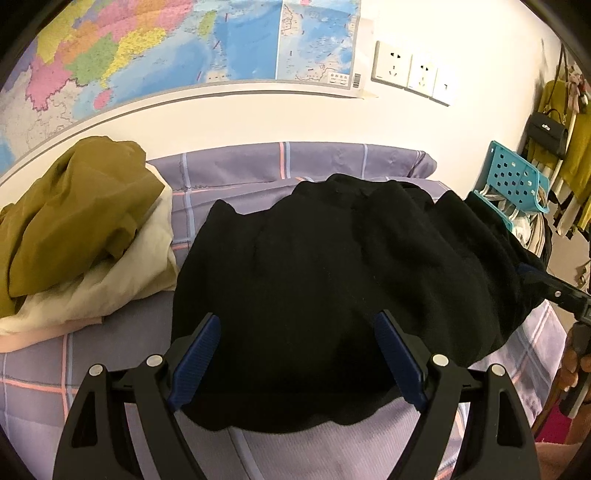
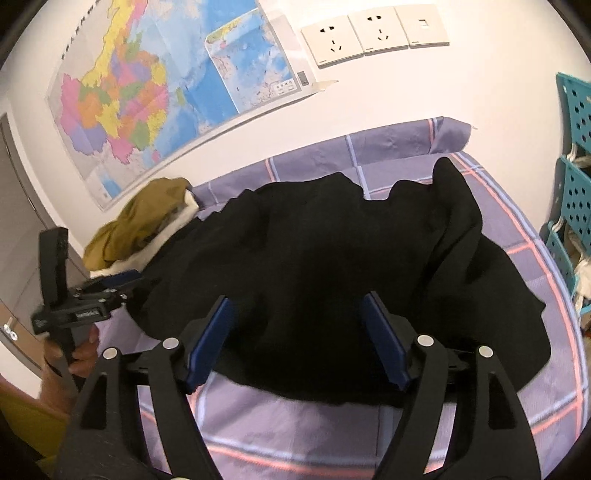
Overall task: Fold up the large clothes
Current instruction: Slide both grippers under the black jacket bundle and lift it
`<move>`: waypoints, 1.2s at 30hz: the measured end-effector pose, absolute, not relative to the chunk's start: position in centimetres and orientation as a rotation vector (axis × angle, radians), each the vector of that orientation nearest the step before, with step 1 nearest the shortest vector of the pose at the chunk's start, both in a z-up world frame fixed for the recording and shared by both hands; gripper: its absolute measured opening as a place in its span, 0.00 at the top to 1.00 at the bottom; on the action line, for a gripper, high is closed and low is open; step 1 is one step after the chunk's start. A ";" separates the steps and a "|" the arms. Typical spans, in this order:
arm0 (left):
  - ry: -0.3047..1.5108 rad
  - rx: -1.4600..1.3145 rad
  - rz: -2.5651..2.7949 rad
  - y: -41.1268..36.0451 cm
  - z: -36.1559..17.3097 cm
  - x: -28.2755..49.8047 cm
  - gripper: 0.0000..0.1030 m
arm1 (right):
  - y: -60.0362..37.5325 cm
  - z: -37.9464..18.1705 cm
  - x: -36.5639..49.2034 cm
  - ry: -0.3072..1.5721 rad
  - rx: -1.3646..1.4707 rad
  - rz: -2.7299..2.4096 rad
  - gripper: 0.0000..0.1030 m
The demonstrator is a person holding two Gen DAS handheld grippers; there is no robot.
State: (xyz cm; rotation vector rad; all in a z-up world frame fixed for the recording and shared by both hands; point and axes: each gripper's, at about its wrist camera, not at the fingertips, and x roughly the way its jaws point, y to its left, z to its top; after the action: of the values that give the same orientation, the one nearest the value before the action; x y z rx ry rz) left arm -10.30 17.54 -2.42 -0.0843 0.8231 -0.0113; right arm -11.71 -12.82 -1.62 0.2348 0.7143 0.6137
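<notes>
1. The black garment (image 1: 332, 266) lies spread on the bed (image 1: 37, 387), its long axis running across the bed, side to side, parallel to the wall; its wavy far edge points toward the pillow (image 1: 295, 162), its near edge toward the person.
2. One end of it bunches up into a raised fold near the bed's right edge (image 2: 454, 206).
3. The left claw (image 1: 297, 354) hangs over the garment's near edge, jaws spread wide, pads not pressing the cloth.
4. The right claw (image 2: 297, 339) likewise stands apart over the near edge, gripping nothing.
5. An olive and cream pile of clothes (image 1: 74, 221) sits at the garment's left, touching it.
6. The bed has a purple checked sheet; behind it, a white wall carries a coloured map (image 2: 147, 92) and sockets (image 2: 373, 33). Teal perforated baskets (image 1: 513, 177) stand to the right.
</notes>
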 end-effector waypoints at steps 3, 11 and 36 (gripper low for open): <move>0.825 -0.093 -0.027 17.4 -2.4 -10.9 0.20 | -13.6 -1.8 -12.4 0.722 0.283 0.634 0.28; 0.852 -0.125 -0.065 17.3 -3.2 -13.0 0.19 | -15.4 -2.8 -14.0 0.755 0.356 0.635 0.25; 0.936 -0.680 -0.302 20.4 -7.7 -12.5 0.12 | -18.9 -7.3 -14.6 0.839 0.567 0.622 0.18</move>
State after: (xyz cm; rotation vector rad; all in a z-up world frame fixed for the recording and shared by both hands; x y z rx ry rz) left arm -12.48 20.41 -7.74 -0.6796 0.9358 -0.3021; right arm -14.58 -18.85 -7.25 0.5675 0.8395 0.6218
